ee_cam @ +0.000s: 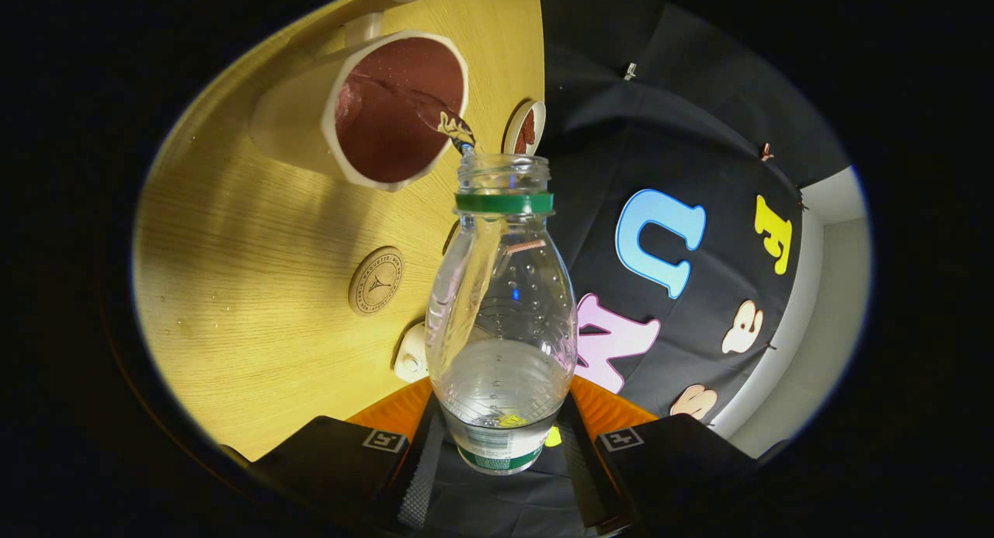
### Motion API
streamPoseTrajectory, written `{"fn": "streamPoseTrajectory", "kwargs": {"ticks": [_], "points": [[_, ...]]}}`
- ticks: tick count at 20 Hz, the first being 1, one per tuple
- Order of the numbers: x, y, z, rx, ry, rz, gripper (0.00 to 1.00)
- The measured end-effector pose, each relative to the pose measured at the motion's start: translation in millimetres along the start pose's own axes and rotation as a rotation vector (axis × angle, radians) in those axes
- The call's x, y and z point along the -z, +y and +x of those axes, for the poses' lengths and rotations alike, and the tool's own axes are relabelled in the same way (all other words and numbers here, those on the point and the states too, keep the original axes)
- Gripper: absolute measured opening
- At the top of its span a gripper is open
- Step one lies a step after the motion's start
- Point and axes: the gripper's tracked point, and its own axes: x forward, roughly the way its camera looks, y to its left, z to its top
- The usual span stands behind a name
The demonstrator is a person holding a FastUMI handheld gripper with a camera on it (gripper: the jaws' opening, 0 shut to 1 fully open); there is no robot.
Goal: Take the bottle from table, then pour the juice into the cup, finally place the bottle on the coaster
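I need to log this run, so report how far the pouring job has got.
Done: the hand-held gripper has lifted the clear plastic bottle with the green neck ring. In hand: it is tipped, mouth by the white mug's rim. Left: standing it on the round cork coaster.

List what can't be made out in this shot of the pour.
- Bottle base, gripper view: hidden between the gripper fingers.
- Cup fill level: its dark interior masks any liquid.
- Coaster print: too small to read.
- White object by the bottle: partly hidden behind it, unidentifiable.
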Motion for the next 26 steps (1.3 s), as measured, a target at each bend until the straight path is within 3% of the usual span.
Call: {"fn": "streamPoseTrajectory", "kwargs": {"ticks": [16, 26], "points": [[1, -6, 3, 0.052, -0.026, -0.1, 0.74], [-8, -34, 8, 0.153, -0.078, -0.208, 0.74]]}}
